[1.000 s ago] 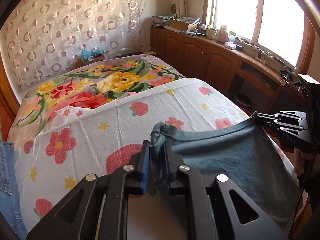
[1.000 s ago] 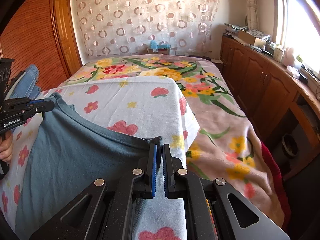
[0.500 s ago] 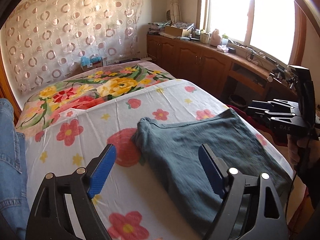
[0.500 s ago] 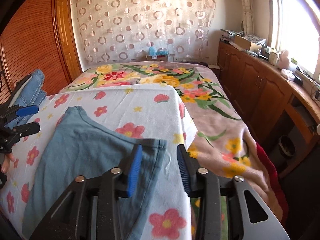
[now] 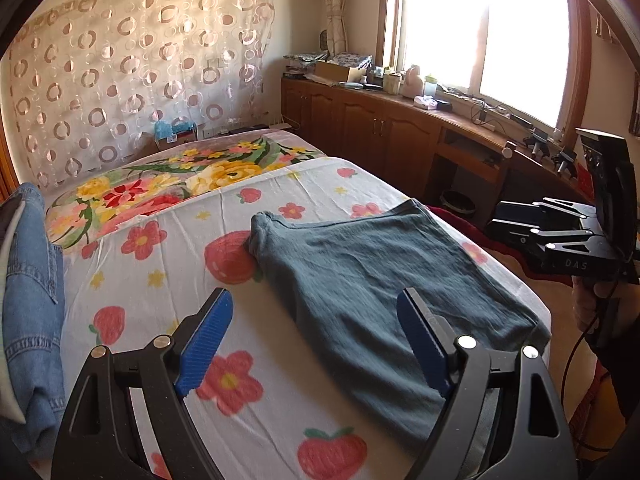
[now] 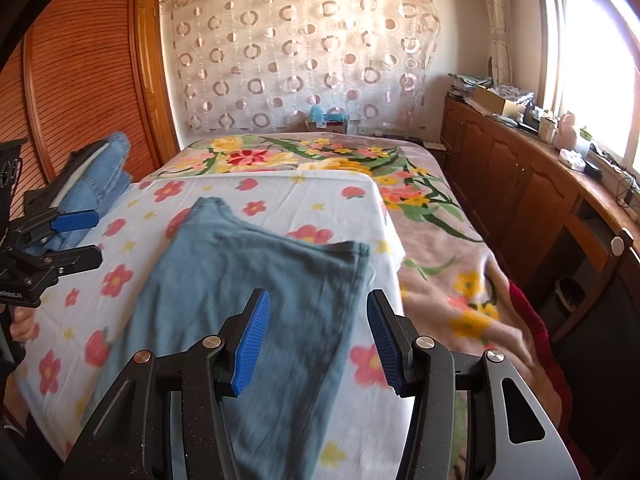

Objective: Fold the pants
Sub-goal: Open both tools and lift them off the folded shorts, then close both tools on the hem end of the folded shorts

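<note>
My left claw (image 5: 314,342) stands wide, nothing between its blue pads. My right claw (image 6: 318,338) is opening, gripping nothing; its side reads "DAS". The grey-blue pants (image 5: 372,280) lie folded flat on the strawberry-print sheet (image 5: 168,264), near me. Folded jeans (image 6: 100,176) sit far left.

Folded jeans (image 5: 32,280) beside floral sheet (image 5: 168,272), wooden cabinets (image 6: 520,184) beyond.

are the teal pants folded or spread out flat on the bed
Folded: the teal cotton pants lie doubled into one compact panel on the flower-print sheet, no separate legs showing.
</note>
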`<state>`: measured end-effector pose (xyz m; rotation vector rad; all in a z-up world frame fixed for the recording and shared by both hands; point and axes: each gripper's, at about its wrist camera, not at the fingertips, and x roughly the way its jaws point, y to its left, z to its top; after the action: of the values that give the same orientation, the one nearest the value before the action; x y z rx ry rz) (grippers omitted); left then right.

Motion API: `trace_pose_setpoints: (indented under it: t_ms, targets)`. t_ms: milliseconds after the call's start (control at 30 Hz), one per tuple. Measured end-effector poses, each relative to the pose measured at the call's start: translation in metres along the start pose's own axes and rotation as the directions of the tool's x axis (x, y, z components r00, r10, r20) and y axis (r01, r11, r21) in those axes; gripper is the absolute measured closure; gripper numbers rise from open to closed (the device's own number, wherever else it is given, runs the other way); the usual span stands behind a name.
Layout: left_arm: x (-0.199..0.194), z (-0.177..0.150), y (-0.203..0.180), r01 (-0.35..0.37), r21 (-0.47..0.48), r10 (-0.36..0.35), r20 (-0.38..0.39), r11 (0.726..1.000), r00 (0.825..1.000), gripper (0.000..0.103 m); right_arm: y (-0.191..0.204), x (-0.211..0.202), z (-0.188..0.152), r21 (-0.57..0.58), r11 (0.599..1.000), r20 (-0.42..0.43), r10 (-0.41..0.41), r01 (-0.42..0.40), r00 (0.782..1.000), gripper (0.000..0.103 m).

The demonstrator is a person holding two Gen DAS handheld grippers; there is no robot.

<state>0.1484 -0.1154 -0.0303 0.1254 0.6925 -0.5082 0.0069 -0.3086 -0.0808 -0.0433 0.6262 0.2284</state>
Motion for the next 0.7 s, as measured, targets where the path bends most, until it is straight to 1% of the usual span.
trace_pose_setpoints:
  t_ms: [133, 333, 500, 700]
  targets:
    - [-0.009, -0.014, -0.008, -0.001, 0.005, 0.001, -0.007, 1.0, 1.0, 0.018, -0.001, -0.013, -0.009, 0.002, 1.0, 0.0, 0.023, -0.023, 1.0, 0.051]
    - [-0.017, -0.034, -0.021, 0.007, 0.005, -0.006, -0.028, 1.0, 1.0, 0.018, 0.001, -0.032, -0.024, 0.01, 0.999, -0.012, 0.035, -0.035, 0.999, 0.051]
    - [-0.02, -0.05, -0.033, 0.045, -0.012, -0.046, -0.058, 0.999, 0.997, 0.018, -0.001, -0.04, -0.036, 0.029, 0.999, -0.038, 0.046, -0.045, 0.998, 0.051]
    - [-0.019, -0.068, -0.044, 0.054, -0.013, -0.055, -0.089, 0.998, 0.995, 0.018, 0.0, -0.043, -0.049, 0.046, 0.998, -0.082, 0.046, -0.042, 0.996, 0.051]
